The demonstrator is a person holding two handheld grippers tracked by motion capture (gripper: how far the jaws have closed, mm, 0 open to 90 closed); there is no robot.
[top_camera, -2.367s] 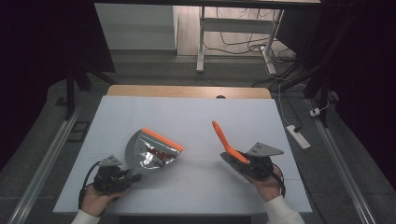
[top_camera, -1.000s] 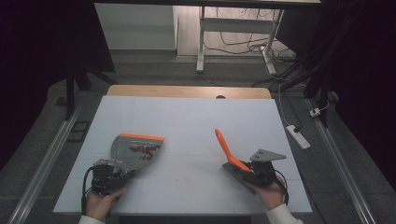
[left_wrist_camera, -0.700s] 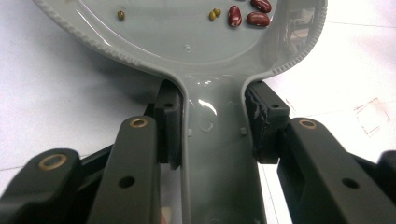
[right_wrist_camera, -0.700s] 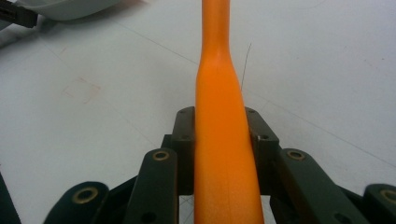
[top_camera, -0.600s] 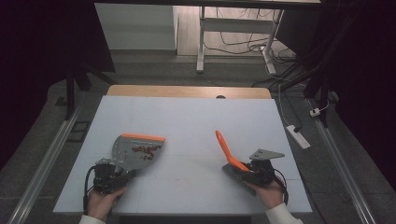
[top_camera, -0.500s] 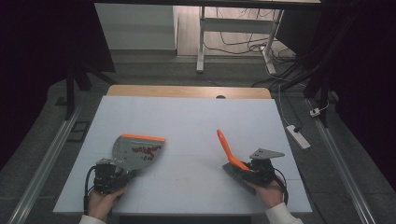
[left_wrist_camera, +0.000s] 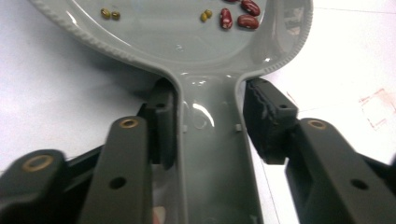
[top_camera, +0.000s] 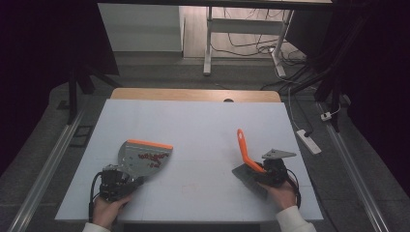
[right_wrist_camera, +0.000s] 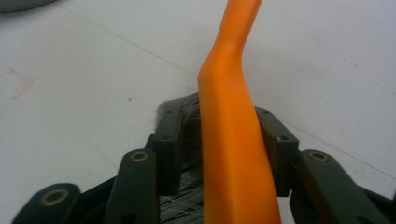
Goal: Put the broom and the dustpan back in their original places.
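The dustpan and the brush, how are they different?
The dustpan is grey with an orange edge, while the brush has an orange handle and dark bristles. The dustpan lies flat with beans inside; the brush carries none and its handle tilts upward. The left gripper clamps the dustpan, the right gripper the brush. Both touch the white table.

Left gripper holds the grey dustpan containing red beans; right gripper holds the orange brush on the table.
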